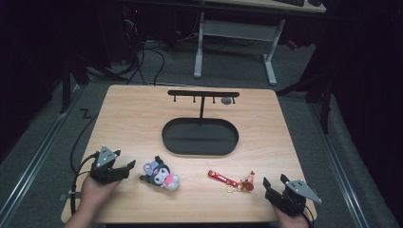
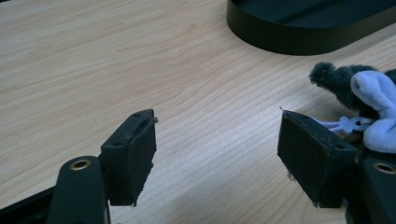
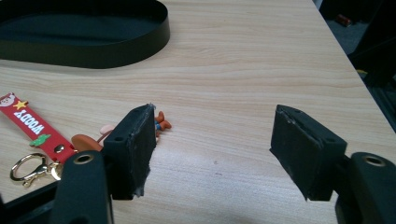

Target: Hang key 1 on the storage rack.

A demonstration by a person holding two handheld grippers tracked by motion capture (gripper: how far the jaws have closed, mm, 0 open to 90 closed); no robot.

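Both tools sit wide open, nothing gripped — left tool (image 1: 127, 167) just left of the plush (image 1: 160, 174), right tool (image 1: 273, 183) just right of the keychain (image 1: 232, 181), plush left of keychain.

Both hand-held grippers (image 1: 124, 168) (image 1: 274, 183) seemingly agape, empty.

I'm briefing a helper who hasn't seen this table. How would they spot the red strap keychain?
Start at the black oval tray in the middle of the wooden table. Come toward the near edge, right of centre, close to the right gripper: the red strap keychain lies flat there. Unlike the plush toy to its left, it is thin, red and ends in gold rings.
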